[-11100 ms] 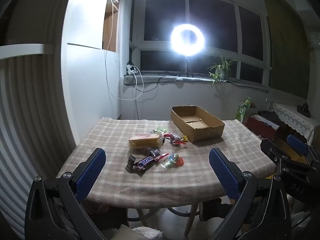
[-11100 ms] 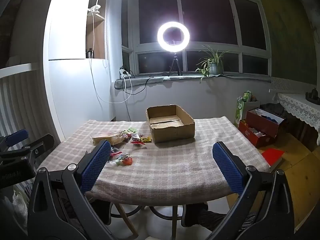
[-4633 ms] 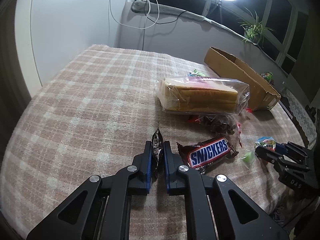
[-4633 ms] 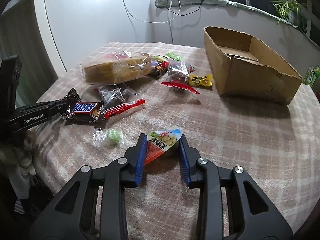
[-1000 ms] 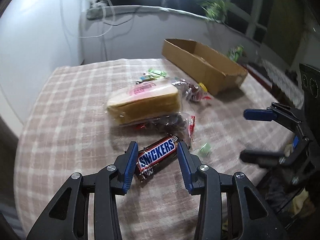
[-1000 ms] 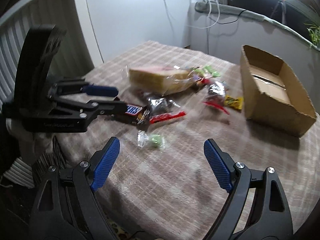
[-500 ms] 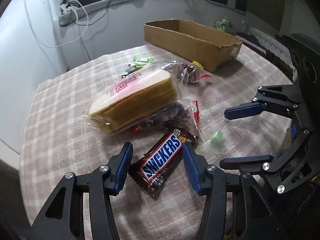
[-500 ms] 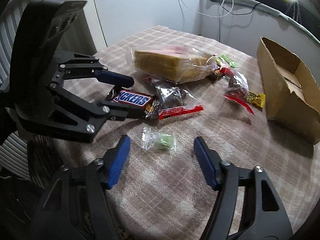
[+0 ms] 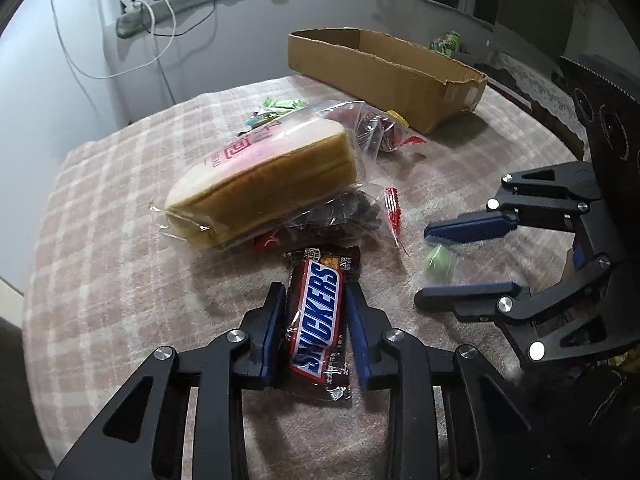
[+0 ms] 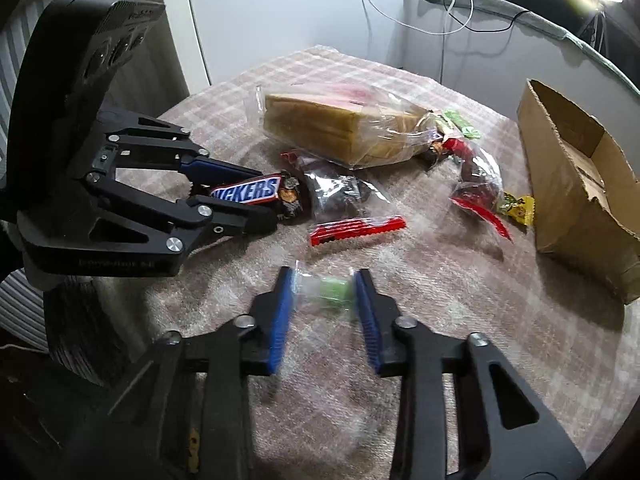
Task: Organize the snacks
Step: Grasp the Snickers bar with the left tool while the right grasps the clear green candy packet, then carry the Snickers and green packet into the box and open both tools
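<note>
Closing on two snacks at once, both grippers work low over the checked tablecloth (image 9: 100,240). Left gripper (image 9: 314,300): its jaws have just been closing, and the blue pads now flank the Snickers bar (image 9: 318,316) along its long sides, touching or all but touching the wrapper; the bar lies flat on the cloth, lengthwise between the fingers. In the right wrist view the same bar (image 10: 248,192) shows between the left gripper's (image 10: 260,200) two fingers.

Right gripper (image 10: 324,280): its jaws have likewise just been closing, and the pads sit against both ends of the clear wrapper of a green candy (image 10: 330,288), which is blurred. From the left wrist view the right gripper (image 9: 426,268) holds that candy (image 9: 438,260) between its tips, just right of the bar.

Beyond the bar lie a bagged sponge cake (image 9: 264,176), a dark snack in a clear bag with a red edge (image 10: 340,196) just in front of it, and several smaller sweets (image 10: 480,184) trailing toward the cardboard box (image 9: 384,72). The box stands at the far side of the table, well apart from both grippers; its visible interior (image 10: 576,148) shows only bare cardboard.
</note>
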Demonstrator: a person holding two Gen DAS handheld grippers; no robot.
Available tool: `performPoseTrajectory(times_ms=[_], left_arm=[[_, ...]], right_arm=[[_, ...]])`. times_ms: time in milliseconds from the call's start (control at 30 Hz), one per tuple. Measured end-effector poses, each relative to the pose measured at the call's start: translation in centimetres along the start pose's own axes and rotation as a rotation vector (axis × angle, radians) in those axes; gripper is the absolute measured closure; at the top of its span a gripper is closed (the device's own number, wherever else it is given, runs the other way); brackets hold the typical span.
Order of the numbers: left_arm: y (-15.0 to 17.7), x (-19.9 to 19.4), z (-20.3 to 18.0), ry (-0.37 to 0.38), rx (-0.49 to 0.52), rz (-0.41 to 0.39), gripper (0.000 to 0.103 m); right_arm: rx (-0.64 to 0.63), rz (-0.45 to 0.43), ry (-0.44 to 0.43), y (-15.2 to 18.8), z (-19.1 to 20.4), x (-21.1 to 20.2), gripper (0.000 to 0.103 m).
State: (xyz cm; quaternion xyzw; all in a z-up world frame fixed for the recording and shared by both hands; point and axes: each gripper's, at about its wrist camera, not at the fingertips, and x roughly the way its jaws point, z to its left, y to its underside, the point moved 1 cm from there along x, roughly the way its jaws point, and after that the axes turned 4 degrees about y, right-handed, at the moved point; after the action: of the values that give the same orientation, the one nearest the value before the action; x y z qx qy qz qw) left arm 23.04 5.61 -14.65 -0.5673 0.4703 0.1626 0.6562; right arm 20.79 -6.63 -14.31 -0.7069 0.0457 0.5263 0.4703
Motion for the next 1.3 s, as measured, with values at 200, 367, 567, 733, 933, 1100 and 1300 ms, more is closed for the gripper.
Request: performPoseTrajectory(times_ms=[200,367,567,733,933,1100,1300], left_arm=[[0.3,-0.5,0.1,-0.004,-0.042,-0.014,0.075],[0.6,-1.4,0.2,-0.003,-0.064,-0.028,0.075],[0.2,-3.0,0.2,0.026,-0.096,-0.058,0.075],[-1.2,-4.1,-0.4,0.047,-0.089,-0.095,0.075],[-4.0,-4.6,-1.3,0.076,-0.082,-0.142,0.075],[-7.2,-3.9,-1.9,0.113,-0.086,-0.181,0.075],[-10.9,-2.4,-3.5,0.129,-0.068,-0.208,0.075]], right_arm=[[0.034,-0.011,-0.028,0.3,-0.6,-0.5,0.074],[0.056,-0.034,-0.037,0.5,-1.1,-1.6,0.074],[0.085,-0.084,-0.023,0.1,-2.6,-4.2,0.074],[0.115,-0.128,0.010,-0.3,-4.8,-6.5,0.074],[0.174,-0.179,0.069,-1.0,-9.0,-9.2,0.074],[0.229,-0.205,0.110,-1.6,-13.1,-10.7,0.074],[0.296,-0.213,0.146,-2.6,-18.1,-11.1,0.074]])
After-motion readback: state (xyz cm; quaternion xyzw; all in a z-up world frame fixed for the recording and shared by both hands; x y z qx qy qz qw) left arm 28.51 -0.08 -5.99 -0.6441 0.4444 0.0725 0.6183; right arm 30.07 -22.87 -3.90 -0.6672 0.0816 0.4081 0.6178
